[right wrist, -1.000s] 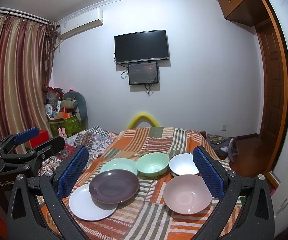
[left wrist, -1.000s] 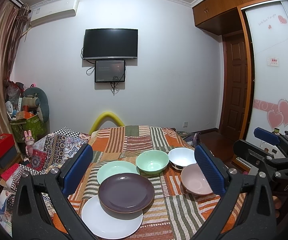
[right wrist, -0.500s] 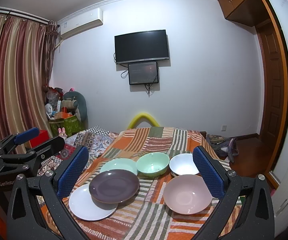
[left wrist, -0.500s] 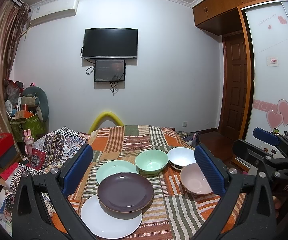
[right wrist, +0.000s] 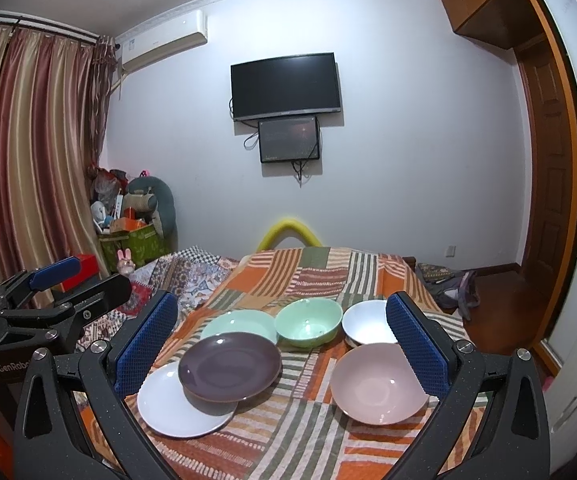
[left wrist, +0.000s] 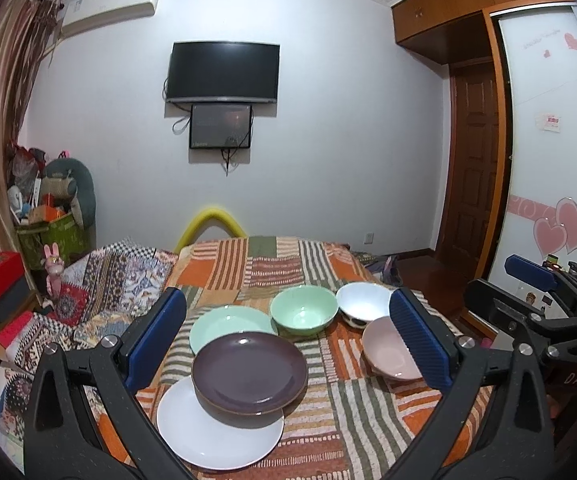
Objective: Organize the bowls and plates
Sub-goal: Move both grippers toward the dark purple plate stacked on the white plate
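Observation:
On the striped cloth table (left wrist: 272,268) a dark purple plate (left wrist: 248,372) rests partly on a white plate (left wrist: 216,436) and overlaps a light green plate (left wrist: 224,320). Behind stand a green bowl (left wrist: 303,314) and a white bowl (left wrist: 362,306); a pink bowl (left wrist: 388,352) is at the right. My left gripper (left wrist: 288,340) is open and empty above the plates. My right gripper (right wrist: 280,344) is open and empty; in its view the purple plate (right wrist: 230,366), white plate (right wrist: 176,404), green bowl (right wrist: 308,322) and pink bowl (right wrist: 380,384) show.
The right gripper (left wrist: 536,300) shows at the right in the left wrist view, the left gripper (right wrist: 48,292) at the left in the right wrist view. A patterned blanket (left wrist: 100,284) lies left of the table. A yellow arch (left wrist: 212,224) stands behind it.

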A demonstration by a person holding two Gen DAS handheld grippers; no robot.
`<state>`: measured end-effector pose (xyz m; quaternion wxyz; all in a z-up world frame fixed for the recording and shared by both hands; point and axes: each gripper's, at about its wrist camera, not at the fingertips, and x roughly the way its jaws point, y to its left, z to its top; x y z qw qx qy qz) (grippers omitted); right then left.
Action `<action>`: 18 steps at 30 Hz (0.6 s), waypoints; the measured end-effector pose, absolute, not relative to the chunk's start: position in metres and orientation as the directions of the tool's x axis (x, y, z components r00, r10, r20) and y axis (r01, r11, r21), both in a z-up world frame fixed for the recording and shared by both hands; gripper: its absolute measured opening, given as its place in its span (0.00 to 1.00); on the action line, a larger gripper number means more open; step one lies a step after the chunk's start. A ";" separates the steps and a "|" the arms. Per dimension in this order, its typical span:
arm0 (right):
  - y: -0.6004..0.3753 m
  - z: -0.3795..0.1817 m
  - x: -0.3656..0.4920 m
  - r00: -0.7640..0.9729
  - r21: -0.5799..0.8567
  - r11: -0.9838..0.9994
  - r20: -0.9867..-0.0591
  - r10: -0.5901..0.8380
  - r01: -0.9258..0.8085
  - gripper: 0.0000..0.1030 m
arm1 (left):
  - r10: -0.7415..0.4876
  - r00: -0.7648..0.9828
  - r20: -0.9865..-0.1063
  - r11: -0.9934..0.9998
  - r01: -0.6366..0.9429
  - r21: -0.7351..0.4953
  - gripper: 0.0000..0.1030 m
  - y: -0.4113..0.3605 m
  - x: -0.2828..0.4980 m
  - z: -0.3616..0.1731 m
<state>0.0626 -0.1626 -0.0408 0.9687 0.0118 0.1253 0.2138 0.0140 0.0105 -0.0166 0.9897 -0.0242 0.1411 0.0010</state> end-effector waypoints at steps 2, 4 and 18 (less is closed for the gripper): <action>-0.158 -0.047 0.066 0.872 0.069 0.907 -0.253 0.418 -0.415 1.00 | 0.001 0.955 -0.298 0.999 -0.016 -0.049 1.00 0.016 0.017 -0.023; -0.154 -0.053 0.068 0.865 0.069 0.902 -0.261 0.428 -0.425 1.00 | 0.007 0.945 -0.327 0.998 -0.025 -0.051 1.00 0.024 0.021 -0.031; -0.127 -0.105 0.112 0.807 0.094 0.899 -0.410 0.426 -0.427 1.00 | 0.052 0.855 -0.516 0.990 -0.110 -0.083 1.00 0.110 0.073 -0.101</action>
